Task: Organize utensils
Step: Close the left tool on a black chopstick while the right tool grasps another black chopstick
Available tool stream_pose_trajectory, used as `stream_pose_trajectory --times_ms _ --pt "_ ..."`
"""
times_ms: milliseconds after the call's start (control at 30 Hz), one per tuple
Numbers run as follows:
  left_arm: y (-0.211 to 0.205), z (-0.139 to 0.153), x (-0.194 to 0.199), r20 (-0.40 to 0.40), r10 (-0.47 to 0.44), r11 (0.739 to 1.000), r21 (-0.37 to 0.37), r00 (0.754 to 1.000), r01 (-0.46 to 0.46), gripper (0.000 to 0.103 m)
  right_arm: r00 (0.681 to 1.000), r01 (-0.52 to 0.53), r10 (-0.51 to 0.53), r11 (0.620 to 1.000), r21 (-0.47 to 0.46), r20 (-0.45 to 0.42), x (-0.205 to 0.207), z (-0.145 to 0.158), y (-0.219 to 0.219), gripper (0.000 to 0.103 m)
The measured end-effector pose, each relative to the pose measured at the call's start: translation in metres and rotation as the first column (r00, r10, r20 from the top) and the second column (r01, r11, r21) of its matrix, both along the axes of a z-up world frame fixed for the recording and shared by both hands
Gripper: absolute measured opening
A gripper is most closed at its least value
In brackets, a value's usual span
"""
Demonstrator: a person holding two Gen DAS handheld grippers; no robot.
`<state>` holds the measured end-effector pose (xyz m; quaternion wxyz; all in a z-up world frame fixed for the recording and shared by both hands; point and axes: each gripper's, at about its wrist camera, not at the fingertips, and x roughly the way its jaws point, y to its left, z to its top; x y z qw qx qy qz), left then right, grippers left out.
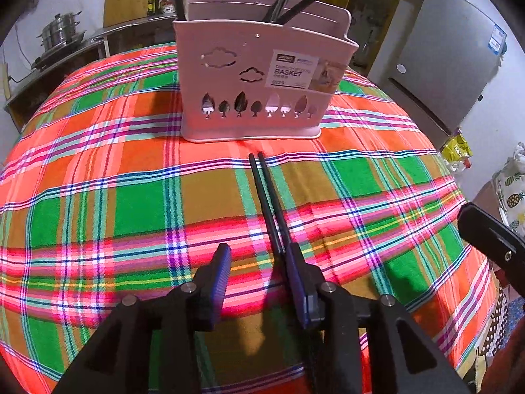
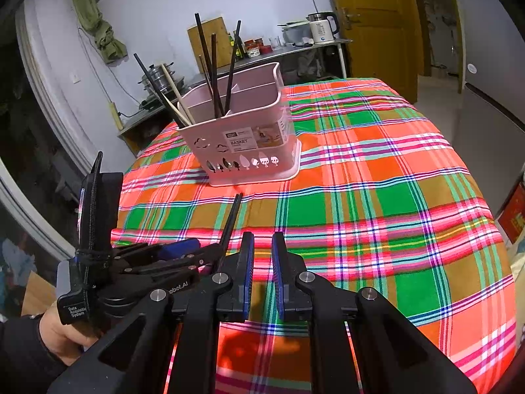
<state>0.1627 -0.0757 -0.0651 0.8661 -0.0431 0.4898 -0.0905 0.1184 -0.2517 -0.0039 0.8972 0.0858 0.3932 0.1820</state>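
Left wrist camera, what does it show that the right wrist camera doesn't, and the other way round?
Only the left wrist view shows the grey refrigerator and, close up, the left gripper with a gap beside the black chopsticks, which lie along one finger.

Only the right wrist view shows the white kettle, the yellow door, the hand holding the left gripper, and the right gripper with nothing between its fingers.

Both share the pink utensil basket, the plaid tablecloth and the steel steamer pot.

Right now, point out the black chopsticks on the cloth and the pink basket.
black chopsticks (image 1: 267, 197), left wrist view, middle of the pair's shafts.
pink basket (image 2: 244, 146), right wrist view, labelled front wall.
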Motion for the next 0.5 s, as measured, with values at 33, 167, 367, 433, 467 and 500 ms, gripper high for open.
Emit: stream_pose_trajectory --times_ms 33,167,367,433,467,500 --pt "0.001 -0.001 -0.001 0.004 -0.002 1.0 0.002 1.0 0.002 0.035 1.0 0.001 -0.001 1.0 0.001 0.0 0.0 0.0 0.0 0.011" --pt "-0.003 -0.002 -0.006 0.022 -0.025 0.997 0.068 0.999 0.023 0.035 1.0 0.0 0.0 1.0 0.001 -0.001 0.0 0.0 0.0 0.011" --pt "0.009 -0.002 -0.005 0.022 0.004 0.996 0.085 1.0 -0.006 0.008 1.0 -0.005 0.005 1.0 0.0 -0.005 0.0 -0.001 0.002 0.011" --pt "0.018 -0.002 -0.006 0.014 0.025 0.998 0.063 1.0 -0.025 0.005 1.0 -0.007 0.007 1.0 0.0 -0.006 0.0 -0.001 0.004 0.011" --pt "0.024 -0.002 -0.006 0.013 0.041 0.997 0.061 0.999 -0.041 0.005 1.0 -0.009 0.009 1.0 -0.001 -0.006 0.0 -0.001 0.004 0.011" --pt "0.031 -0.002 -0.008 0.011 0.057 0.997 0.056 0.998 -0.058 0.005 1.0 -0.011 0.011 1.0 -0.002 -0.007 0.001 -0.001 0.006 0.011"
